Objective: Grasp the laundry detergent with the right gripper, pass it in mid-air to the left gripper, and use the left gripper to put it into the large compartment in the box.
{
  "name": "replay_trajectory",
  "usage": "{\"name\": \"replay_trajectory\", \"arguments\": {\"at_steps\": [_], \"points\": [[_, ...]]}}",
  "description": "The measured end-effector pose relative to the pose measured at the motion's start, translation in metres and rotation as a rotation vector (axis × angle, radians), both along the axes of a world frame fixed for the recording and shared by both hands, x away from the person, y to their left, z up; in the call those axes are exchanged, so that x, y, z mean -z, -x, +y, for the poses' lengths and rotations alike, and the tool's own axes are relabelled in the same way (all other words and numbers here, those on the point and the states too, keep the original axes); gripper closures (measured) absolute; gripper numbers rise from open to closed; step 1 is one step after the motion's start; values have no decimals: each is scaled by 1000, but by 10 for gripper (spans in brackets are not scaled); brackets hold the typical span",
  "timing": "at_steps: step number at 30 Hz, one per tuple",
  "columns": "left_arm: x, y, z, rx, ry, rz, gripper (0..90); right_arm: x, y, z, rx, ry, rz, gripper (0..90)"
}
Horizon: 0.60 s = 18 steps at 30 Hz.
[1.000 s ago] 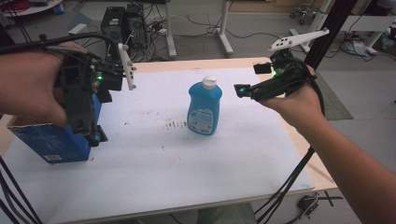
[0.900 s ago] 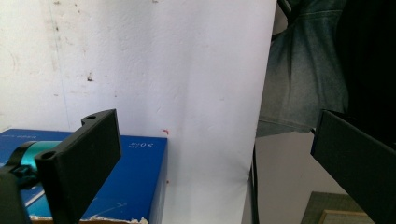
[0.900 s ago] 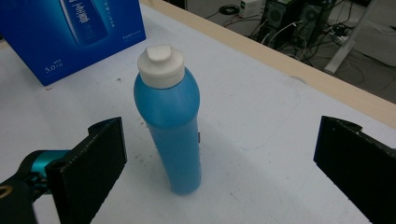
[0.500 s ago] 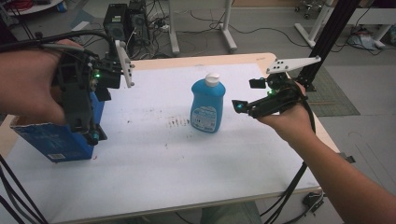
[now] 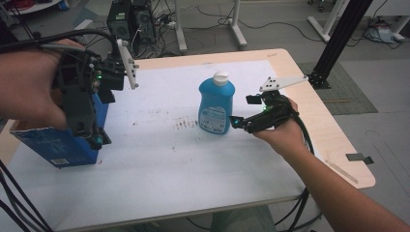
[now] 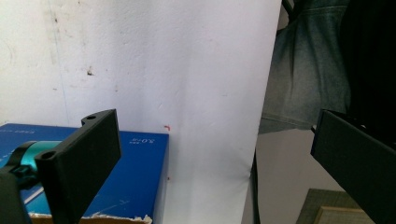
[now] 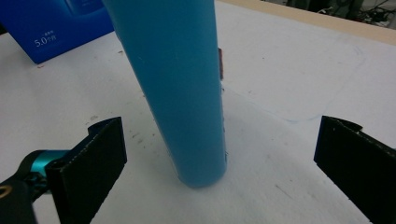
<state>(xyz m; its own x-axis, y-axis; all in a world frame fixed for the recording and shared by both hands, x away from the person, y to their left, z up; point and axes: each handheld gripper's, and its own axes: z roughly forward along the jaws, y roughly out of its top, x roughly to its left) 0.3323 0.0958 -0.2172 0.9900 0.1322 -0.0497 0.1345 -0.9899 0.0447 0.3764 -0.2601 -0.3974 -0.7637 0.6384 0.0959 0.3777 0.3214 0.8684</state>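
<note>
Near counter centre, blue bottle (image 5: 216,104) stands upright w/ right gripper (image 7: 219,168) wide open, jaws either side, holding nothing. Off-centre squeeze could tip it. Left gripper (image 6: 210,154) open over blue box (image 5: 53,142), prob. empty.

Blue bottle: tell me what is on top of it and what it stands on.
The blue bottle has a white cap on top and stands upright on the white sheet covering the table. The patch of sheet beneath its base is hidden.
</note>
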Motion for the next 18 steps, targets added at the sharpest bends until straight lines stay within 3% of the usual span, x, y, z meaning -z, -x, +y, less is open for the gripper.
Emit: {"name": "replay_trajectory", "arguments": {"at_steps": [4, 10, 18], "points": [[1, -1, 3, -8, 4, 0, 17, 6, -6, 7, -39, -32, 26, 15], [3, -1, 6, -12, 7, 5, 17, 15, -14, 16, -48, -79, 79, 15], [3, 0, 10, -17, 9, 3, 17, 20, -19, 30, -70, -77, 93, 15]]}}
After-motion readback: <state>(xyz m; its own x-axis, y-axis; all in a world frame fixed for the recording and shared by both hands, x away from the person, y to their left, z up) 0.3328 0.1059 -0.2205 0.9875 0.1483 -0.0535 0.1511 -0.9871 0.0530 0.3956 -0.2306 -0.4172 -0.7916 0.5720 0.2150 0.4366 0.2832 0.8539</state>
